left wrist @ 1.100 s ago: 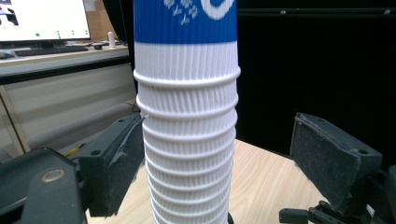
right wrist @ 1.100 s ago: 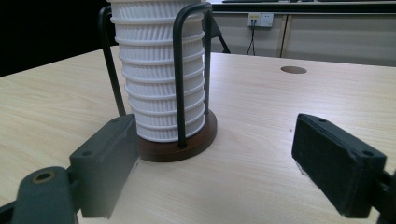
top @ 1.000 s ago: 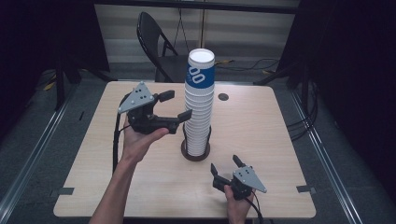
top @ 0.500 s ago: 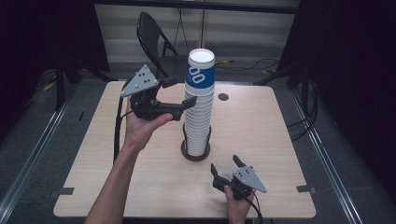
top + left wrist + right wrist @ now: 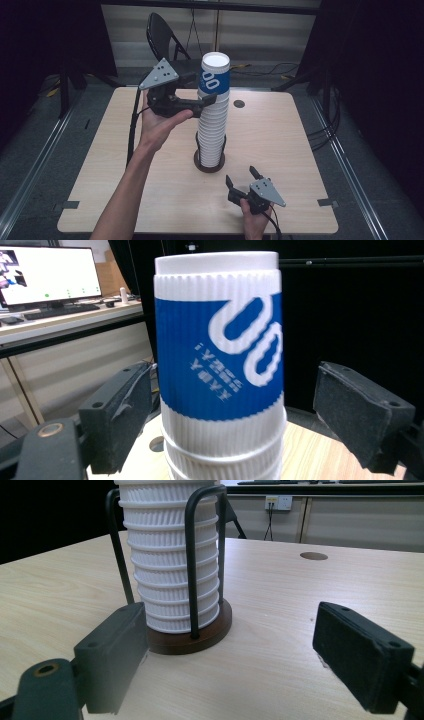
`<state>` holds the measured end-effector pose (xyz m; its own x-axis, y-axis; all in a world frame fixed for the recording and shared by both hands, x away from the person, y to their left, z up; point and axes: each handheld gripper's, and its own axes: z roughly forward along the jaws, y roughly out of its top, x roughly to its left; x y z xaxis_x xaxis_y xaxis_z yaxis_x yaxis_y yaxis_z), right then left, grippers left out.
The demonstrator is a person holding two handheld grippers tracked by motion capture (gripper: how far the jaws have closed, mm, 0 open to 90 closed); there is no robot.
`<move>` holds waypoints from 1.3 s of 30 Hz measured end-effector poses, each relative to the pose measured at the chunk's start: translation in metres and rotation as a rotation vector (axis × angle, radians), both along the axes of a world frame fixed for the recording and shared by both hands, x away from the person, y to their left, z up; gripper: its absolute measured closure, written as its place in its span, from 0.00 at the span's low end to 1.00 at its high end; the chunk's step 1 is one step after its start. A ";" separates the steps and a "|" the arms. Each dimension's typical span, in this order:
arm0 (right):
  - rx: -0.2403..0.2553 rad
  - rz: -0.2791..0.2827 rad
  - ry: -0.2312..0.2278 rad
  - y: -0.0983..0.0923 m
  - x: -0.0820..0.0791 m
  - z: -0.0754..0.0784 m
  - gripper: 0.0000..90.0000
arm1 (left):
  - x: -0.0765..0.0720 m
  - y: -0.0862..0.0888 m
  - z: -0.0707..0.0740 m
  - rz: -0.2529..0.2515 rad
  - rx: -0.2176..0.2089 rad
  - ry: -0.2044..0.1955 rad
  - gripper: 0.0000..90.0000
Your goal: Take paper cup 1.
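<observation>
Left claw (image 5: 209, 96) is up at the top of the cup stack (image 5: 212, 120), its jaws spread around the top cup (image 5: 215, 75); in the left gripper view the blue-and-white cup (image 5: 220, 350) stands between the pads, one pad just beside its wall and the other clearly apart, so nothing is pinched. Those jaws have just been opening a little, with the cup between them. The stack itself sits upright in a dark wire holder (image 5: 209, 161) on a round brown base near the middle of the table (image 5: 300, 135); the right gripper view shows the ribbed white cups (image 5: 170, 570) nested inside the black rods of that holder (image 5: 192, 565). Right claw (image 5: 242, 178) rests low at the near edge of the table, jaws spread wide and holding nothing, pointed at the holder's base but well apart from it. Compared with a second ago, the left hand (image 5: 160, 125) has climbed from about halfway up the stack to its top, while the right hand (image 5: 254, 215) has kept its place
</observation>
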<state>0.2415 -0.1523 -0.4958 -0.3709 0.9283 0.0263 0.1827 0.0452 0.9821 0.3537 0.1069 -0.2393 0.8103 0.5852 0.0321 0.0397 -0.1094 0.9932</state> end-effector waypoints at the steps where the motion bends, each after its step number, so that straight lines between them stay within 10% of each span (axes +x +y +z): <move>1: 0.000 0.000 -0.001 0.000 0.000 0.000 0.16 | 0.003 -0.002 0.001 0.000 -0.001 0.004 0.17; 39: 0.003 -0.005 -0.004 0.000 0.000 0.000 0.15 | 0.029 -0.034 -0.001 0.015 0.056 0.046 0.21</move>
<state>0.2412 -0.1525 -0.4959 -0.3667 0.9299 0.0271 0.1786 0.0418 0.9830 0.3829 0.0726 -0.2406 0.8030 0.5953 0.0282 0.0872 -0.1641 0.9826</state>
